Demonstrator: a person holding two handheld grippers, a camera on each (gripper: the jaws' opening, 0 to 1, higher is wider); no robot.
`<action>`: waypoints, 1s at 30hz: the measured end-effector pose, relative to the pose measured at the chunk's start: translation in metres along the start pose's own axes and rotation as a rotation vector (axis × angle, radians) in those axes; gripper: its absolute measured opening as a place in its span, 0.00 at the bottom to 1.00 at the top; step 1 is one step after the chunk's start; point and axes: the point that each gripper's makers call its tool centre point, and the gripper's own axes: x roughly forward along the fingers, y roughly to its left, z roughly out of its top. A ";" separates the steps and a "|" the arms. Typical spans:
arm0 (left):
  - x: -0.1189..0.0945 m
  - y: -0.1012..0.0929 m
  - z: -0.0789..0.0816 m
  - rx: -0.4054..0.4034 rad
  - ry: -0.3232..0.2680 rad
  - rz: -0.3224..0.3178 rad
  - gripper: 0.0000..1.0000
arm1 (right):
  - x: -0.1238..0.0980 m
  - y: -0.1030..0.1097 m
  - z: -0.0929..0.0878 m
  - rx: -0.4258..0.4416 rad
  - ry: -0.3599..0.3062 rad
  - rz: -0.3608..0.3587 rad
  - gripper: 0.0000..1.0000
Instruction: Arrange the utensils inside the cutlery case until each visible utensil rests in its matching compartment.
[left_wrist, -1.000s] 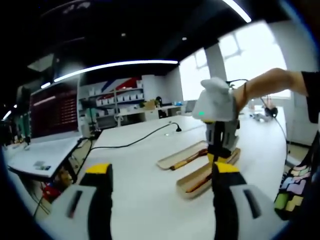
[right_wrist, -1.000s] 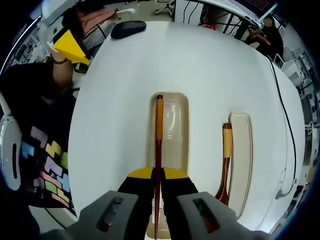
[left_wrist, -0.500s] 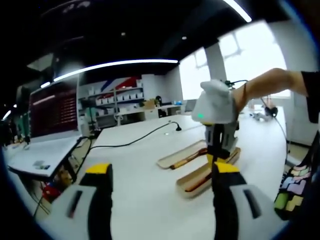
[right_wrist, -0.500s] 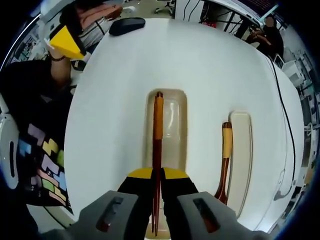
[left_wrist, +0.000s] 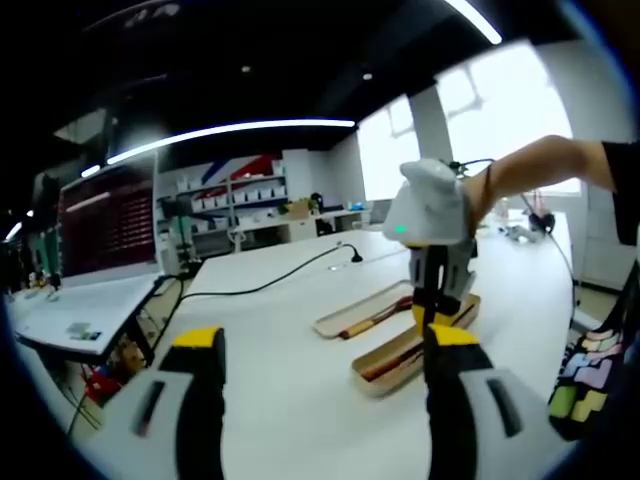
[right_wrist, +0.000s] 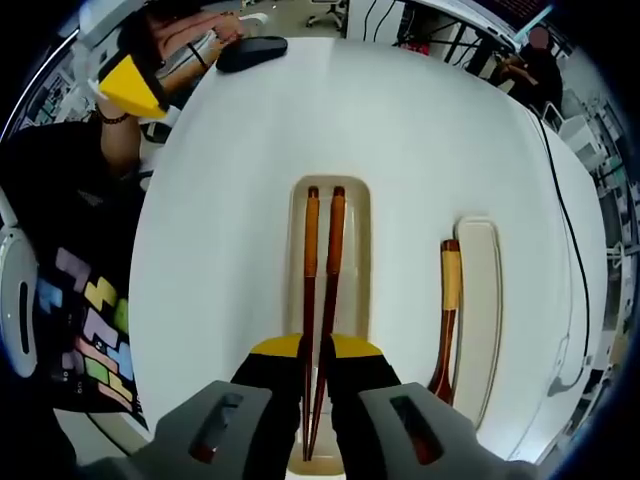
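Hovering my right gripper (right_wrist: 313, 350), jaws slightly parted, over two chopsticks (right_wrist: 320, 300) lying in the case (right_wrist: 355, 200); spoon (right_wrist: 446, 320) at 3 o'clock; left gripper (left_wrist: 320, 385) gapes, holding nothing.

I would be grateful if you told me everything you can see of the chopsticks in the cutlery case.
The chopsticks are a pair of slim sticks, dark reddish-brown with lighter orange-tan ends, wooden by the look of them. They lie lengthwise in the beige cutlery case, slightly splayed apart at the far ends and closer at the near ends. Those near ends run between the jaws of the right gripper, which stand slightly parted around them.
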 end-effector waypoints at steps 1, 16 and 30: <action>0.000 0.000 0.000 0.000 0.000 -0.001 0.86 | 0.000 0.000 0.000 -0.001 0.000 -0.001 0.06; -0.001 0.001 -0.001 -0.002 -0.001 0.000 0.86 | -0.034 -0.030 0.006 0.019 -0.028 -0.079 0.06; 0.000 0.004 -0.004 -0.018 0.000 0.009 0.85 | -0.034 -0.055 -0.037 0.080 -0.007 -0.135 0.11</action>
